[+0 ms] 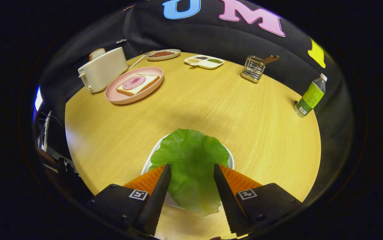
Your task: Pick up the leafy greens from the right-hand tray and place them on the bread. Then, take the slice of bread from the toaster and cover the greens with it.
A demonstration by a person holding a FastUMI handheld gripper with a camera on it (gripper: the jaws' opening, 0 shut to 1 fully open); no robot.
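Spanning the booth, a round wooden table carries a pink plate with bread beside a toaster (a slice stands in it). The gripper hovers spread wide, the leafy greens on their white tray lying between its fingers, ungrasped.

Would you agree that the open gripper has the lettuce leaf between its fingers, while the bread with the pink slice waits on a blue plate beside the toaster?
Not quite: the plate is pink, not blue, as the gripper view shows. The rest holds: the open gripper has the lettuce leaf between its fingers, and the bread with the pink slice waits beside the toaster.
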